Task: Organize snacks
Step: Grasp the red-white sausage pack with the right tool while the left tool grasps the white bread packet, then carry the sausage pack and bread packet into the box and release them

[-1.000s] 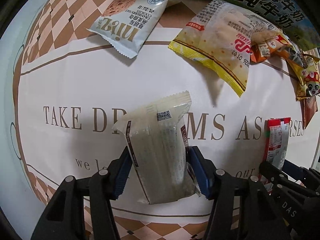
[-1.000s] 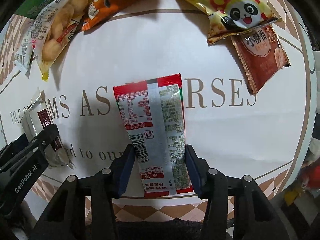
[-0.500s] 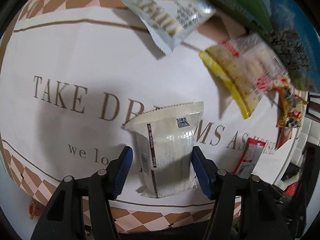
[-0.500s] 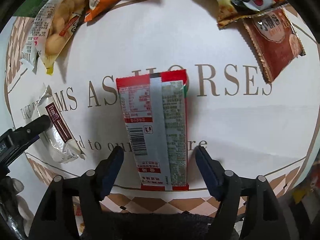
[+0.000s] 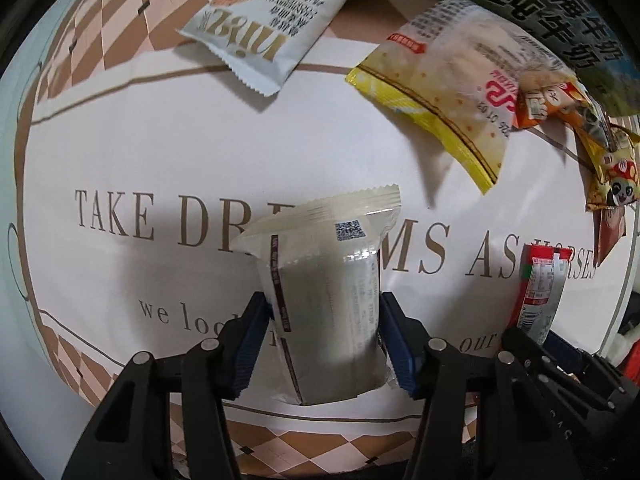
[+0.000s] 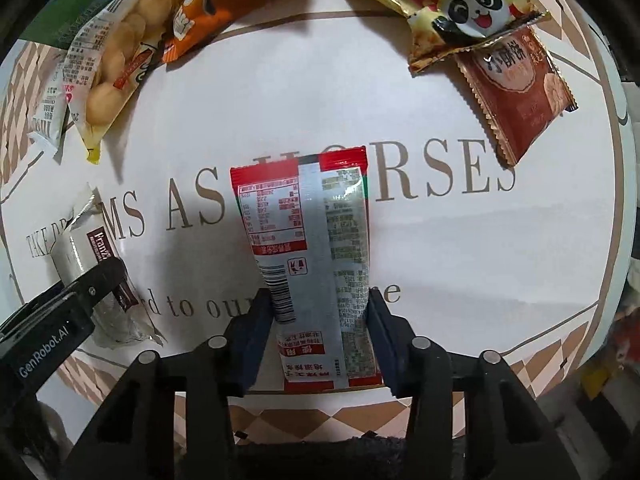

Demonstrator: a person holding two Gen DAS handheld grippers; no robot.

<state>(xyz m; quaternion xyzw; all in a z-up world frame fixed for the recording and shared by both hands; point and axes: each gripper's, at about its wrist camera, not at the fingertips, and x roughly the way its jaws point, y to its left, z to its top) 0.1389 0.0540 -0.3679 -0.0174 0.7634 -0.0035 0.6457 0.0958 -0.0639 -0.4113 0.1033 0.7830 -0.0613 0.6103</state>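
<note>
A cream-white wrapped snack packet (image 5: 320, 264) stands between the blue pads of my left gripper (image 5: 322, 308). The jaws are closing, and both pads press on its sides. A red and silver snack packet (image 6: 304, 220) lies lengthwise between the pads of my right gripper (image 6: 318, 304). Those jaws are closing too, and the pads touch both long edges. Both grippers point down at the white tablecloth (image 5: 160, 140) with brown lettering. The left gripper's finger (image 6: 100, 280) and the cream packet (image 6: 76, 248) show at the left of the right wrist view.
Along the far side lie a white cookie packet (image 5: 260, 28), a yellow biscuit bag (image 5: 440, 80), an orange bag (image 6: 208, 12), a panda bag (image 6: 460, 0) and a brown-red packet (image 6: 516, 92). A green-blue milk box (image 5: 560, 20) stands behind them. The chequered cloth border runs near me.
The right jaws spread wide off the red packet, then came back in against it. The left view swung aside and returned, and its pads closed tighter on the cream packet.
</note>
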